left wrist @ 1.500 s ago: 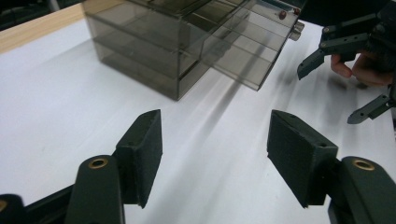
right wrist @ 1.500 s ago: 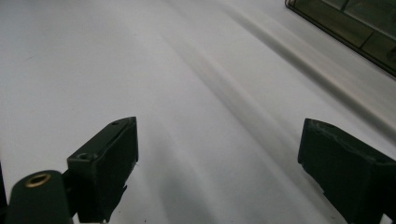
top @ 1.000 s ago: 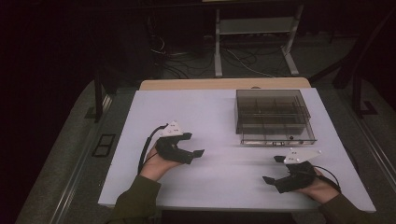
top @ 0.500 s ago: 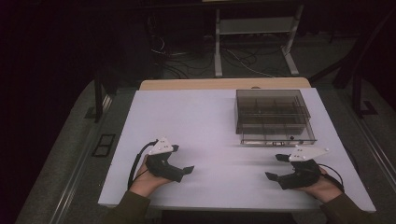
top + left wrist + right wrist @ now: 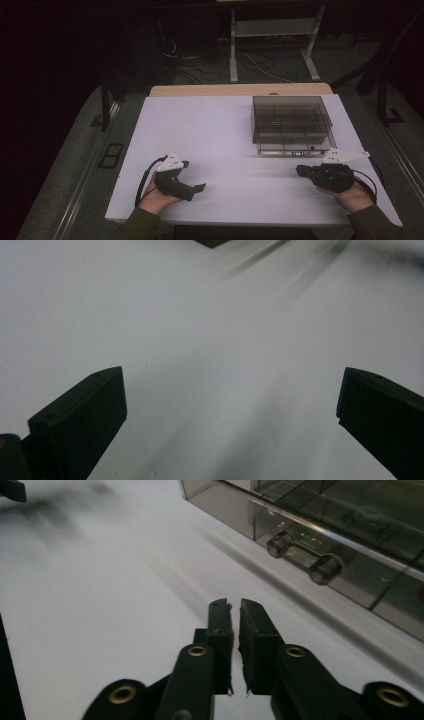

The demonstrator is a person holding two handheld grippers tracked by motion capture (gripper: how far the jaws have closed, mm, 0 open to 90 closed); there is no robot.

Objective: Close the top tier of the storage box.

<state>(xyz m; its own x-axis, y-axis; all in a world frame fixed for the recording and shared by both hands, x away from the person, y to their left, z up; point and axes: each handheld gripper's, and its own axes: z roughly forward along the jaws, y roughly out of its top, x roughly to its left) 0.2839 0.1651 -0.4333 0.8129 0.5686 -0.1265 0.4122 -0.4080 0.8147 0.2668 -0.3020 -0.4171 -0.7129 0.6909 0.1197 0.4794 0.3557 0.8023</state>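
Change: since the earlier frames the left gripper point(image 5: 199, 188) has drawn back toward the near edge of the table point(image 5: 200, 125) and turned its jaws to the right; the right gripper point(image 5: 300, 170) has barely shifted and the box point(image 5: 292, 125) has stayed put.
Left gripper: low over bare table near the front edge, held in the left hand point(image 5: 157, 197); in the left gripper view its jaws stand wide apart with nothing between them.
Right gripper: near the front right of the table, in the right hand point(image 5: 352, 192); in the right gripper view point(image 5: 236, 611) the jaws are almost together, only a thin slit between them, gripping nothing.
Box: clear smoky plastic, divided into compartments, on the far right part of the table, just beyond the right gripper and apart from it.
Latch: two small round knobs point(image 5: 305, 555) on the box's near wall, beside the right jaws but not touched.
Why so: both tools look parked at the person's side, probably a rest pose; the right one sits closest to the box front, so it seems the likelier one to work the latch.
Contents: too dim to tell what the compartments hold.
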